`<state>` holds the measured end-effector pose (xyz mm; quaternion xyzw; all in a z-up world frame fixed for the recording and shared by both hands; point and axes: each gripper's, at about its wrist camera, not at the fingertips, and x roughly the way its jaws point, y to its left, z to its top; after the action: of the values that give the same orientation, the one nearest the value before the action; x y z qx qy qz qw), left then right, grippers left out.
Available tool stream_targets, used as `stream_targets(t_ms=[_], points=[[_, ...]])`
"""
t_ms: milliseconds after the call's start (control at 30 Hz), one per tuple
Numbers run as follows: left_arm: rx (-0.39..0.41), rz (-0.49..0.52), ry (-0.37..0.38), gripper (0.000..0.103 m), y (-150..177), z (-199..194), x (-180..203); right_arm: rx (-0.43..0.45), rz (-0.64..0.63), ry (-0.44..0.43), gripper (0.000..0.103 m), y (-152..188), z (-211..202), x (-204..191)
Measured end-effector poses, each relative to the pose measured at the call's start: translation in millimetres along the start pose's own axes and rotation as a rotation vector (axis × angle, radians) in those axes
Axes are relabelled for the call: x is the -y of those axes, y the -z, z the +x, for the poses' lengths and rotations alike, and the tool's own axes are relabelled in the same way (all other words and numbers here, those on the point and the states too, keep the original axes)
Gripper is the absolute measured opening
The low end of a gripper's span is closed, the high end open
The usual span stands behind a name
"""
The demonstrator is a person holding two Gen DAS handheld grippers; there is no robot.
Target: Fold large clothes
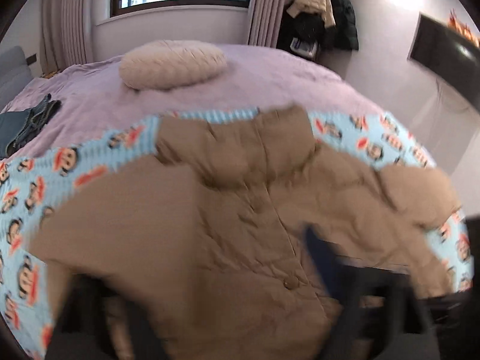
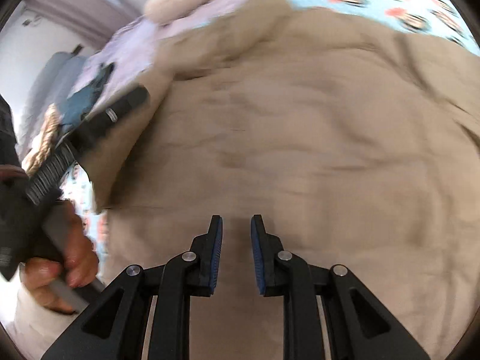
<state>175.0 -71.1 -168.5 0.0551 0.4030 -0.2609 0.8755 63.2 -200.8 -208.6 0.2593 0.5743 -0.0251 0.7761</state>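
Observation:
A tan puffer jacket (image 1: 210,225) lies spread, hood away from me, on a blue monkey-print blanket (image 1: 30,186) over the lilac bed. In the blurred left wrist view my left gripper (image 1: 196,253) hovers over the jacket's lower half, its dark fingers far apart, open, with nothing pinched. The right wrist view shows one of its fingers (image 2: 132,100) over the jacket's left edge, and the hand (image 2: 60,258) that holds it. My right gripper (image 2: 236,225) points down at the middle of the jacket (image 2: 315,150). Its blue pads are a narrow gap apart with nothing between them.
A beige pillow (image 1: 172,64) lies at the far side of the bed. Folded jeans (image 1: 27,126) sit at the left edge. Coats on a rack (image 1: 324,15) and a wall screen (image 1: 444,57) are at the right, beyond the bed.

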Motion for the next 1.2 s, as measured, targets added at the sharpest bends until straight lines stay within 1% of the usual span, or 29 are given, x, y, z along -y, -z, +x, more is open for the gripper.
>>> stream_targets(t_ms=[100,133,167,200,267,300,333,400,433,467,533,567,600,633,667,700,767,833,900,933,967,1033,1067,1100,1133,1200], points=[[-0.103,0.047,-0.021,0.092,23,23,11,-0.009,0.024,0.012,0.022,-1,-3,16],[-0.113,0.049,-0.02,0.092,27,23,8,-0.006,0.02,0.016,0.022,-2,-4,17],[-0.116,0.048,-0.009,0.092,29,18,7,-0.001,0.01,0.025,0.025,-4,-4,14],[-0.107,0.043,0.016,0.092,29,4,5,0.006,-0.003,0.037,0.028,-8,-4,10],[-0.084,0.032,0.03,0.092,32,-20,-4,0.027,-0.028,0.047,0.052,-14,-6,-2],[-0.063,0.019,0.024,0.092,35,-36,-12,0.051,-0.056,0.044,0.054,-19,-7,-16],[-0.037,-0.002,0.0,0.092,38,-54,-23,0.069,-0.085,0.041,0.055,-14,-19,-16],[0.0,-0.056,-0.07,0.092,44,-79,-51,0.123,-0.191,0.037,0.064,-19,-24,-52],[0.01,-0.099,-0.137,0.092,48,-89,-72,0.146,-0.234,0.032,0.075,-16,-28,-63],[0.009,-0.126,-0.177,0.092,52,-92,-85,0.176,-0.299,0.028,0.082,-16,-29,-85],[-0.026,-0.218,-0.268,0.092,62,-88,-125,0.216,-0.431,0.052,0.082,-8,-29,-121],[-0.057,-0.29,-0.297,0.092,68,-81,-149,0.226,-0.5,0.084,0.082,-5,-25,-138],[-0.083,-0.356,-0.303,0.092,75,-73,-168,0.228,-0.582,0.131,0.082,-2,-13,-162],[-0.109,-0.402,-0.303,0.092,81,-66,-181,0.226,-0.629,0.16,0.082,2,-6,-171],[-0.14,-0.45,-0.287,0.092,89,-58,-195,0.222,-0.686,0.198,0.082,5,6,-185],[-0.155,-0.483,-0.266,0.092,95,-52,-202,0.225,-0.75,0.244,0.082,7,23,-201],[-0.167,-0.523,-0.242,0.092,104,-45,-206,0.24,-0.838,0.319,0.082,15,43,-214],[-0.17,-0.528,-0.223,0.092,110,-40,-204,0.261,-0.891,0.399,0.082,16,62,-224],[-0.176,-0.507,-0.219,0.092,112,-37,-201,0.297,-0.861,0.45,0.082,7,68,-219],[-0.182,-0.5,-0.213,0.092,114,-36,-201,0.328,-0.801,0.468,0.082,-3,63,-209],[-0.192,-0.495,-0.201,0.092,114,-35,-201,0.36,-0.712,0.466,0.082,-13,53,-195],[-0.204,-0.498,-0.163,0.092,111,-36,-207,0.38,-0.513,0.405,0.082,-29,30,-158],[-0.203,-0.513,-0.121,0.092,109,-38,-212,0.37,-0.408,0.367,0.082,-37,22,-136],[-0.188,-0.543,-0.066,0.092,104,-39,-222,0.347,-0.296,0.31,0.082,-44,16,-110],[-0.174,-0.576,-0.026,0.092,100,-40,-230,0.323,-0.226,0.264,0.082,-47,13,-91],[-0.156,-0.658,0.058,0.092,92,-34,-253,0.242,-0.084,0.13,0.082,-54,15,-53]])
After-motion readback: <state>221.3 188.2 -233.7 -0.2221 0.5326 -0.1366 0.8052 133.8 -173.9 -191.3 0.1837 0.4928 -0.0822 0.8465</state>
